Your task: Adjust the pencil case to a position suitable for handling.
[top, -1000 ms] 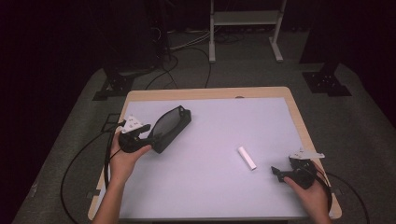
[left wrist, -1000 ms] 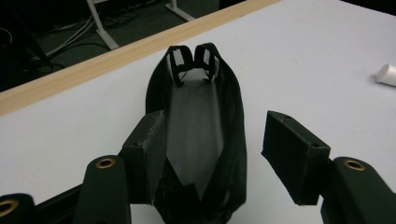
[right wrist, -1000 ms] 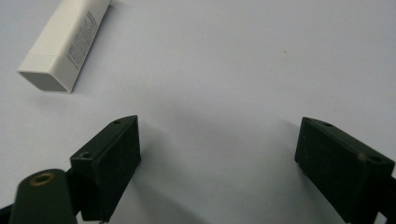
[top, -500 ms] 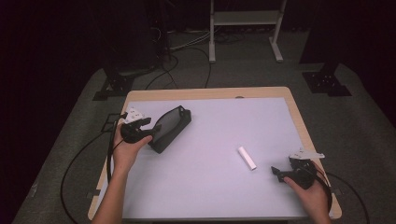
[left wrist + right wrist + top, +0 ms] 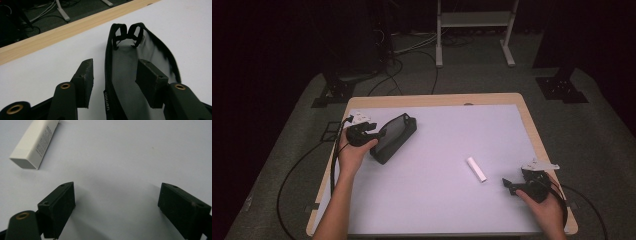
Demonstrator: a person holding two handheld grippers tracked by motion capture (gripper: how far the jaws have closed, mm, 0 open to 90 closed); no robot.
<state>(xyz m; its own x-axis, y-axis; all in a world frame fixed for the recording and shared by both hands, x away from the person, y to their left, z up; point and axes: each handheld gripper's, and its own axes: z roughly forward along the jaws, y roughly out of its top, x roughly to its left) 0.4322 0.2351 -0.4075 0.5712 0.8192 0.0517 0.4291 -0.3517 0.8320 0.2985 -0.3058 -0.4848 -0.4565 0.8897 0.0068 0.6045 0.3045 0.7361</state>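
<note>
A black mesh pouch [image 5: 394, 136] lies open near the table's left side, its dark rim and two small loops toward the far end [image 5: 125, 75]. My left gripper [image 5: 373, 134] straddles the pouch's near rim. In the left gripper view [image 5: 115, 67], one pad stands outside on the white surface and the other inside over the mesh. The jaws have just been closing, and a gap still shows beside the rim. A small white box [image 5: 475, 169] lies right of centre. My right gripper [image 5: 508, 185] rests open near the front right, with the white box [image 5: 35, 142] ahead and to the left of its jaws [image 5: 116, 195].
The white mat [image 5: 447, 210] covers a wooden table whose bare edge [image 5: 437, 100] runs along the far side. Black cables trail off the left edge onto grey carpet. A white stand's legs [image 5: 472, 55] rise behind the table.
My left hand has moved a little farther up the table's left side to the pouch's rim, and its jaws have narrowed. The right hand and the white box have stayed put.
</note>
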